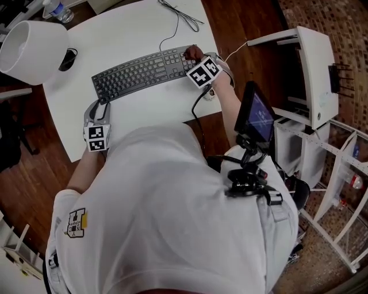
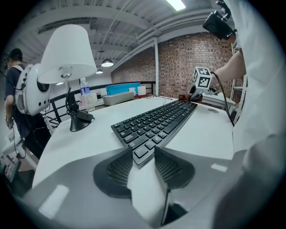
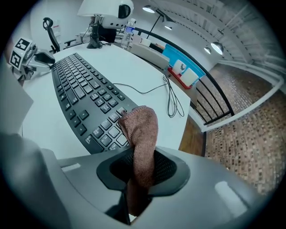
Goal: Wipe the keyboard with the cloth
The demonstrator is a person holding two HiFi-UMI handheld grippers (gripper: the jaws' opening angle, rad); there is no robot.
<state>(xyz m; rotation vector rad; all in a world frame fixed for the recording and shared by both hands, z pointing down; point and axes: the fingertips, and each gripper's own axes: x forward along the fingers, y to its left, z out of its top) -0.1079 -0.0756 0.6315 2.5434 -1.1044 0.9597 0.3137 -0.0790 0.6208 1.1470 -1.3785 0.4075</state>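
Note:
A black keyboard (image 1: 138, 72) lies slantwise on the white table (image 1: 144, 109). My left gripper (image 1: 99, 110) is at the keyboard's left end. In the left gripper view the left gripper (image 2: 144, 150) has that end of the keyboard (image 2: 156, 123) between its jaws, with the pads against its edges. My right gripper (image 1: 195, 57) is over the right end and is shut on a reddish-brown cloth (image 1: 193, 53). In the right gripper view the cloth (image 3: 142, 129) sticks out of the right gripper (image 3: 142, 154), and its folded tip rests on the end keys of the keyboard (image 3: 80, 96).
A white lamp (image 1: 31, 51) and a water bottle (image 1: 57, 10) stand at the table's far left. A thin cable (image 1: 178, 20) lies beyond the keyboard. A white rack (image 1: 316, 74) stands to the right of the table. A person (image 2: 18, 89) stands behind the lamp.

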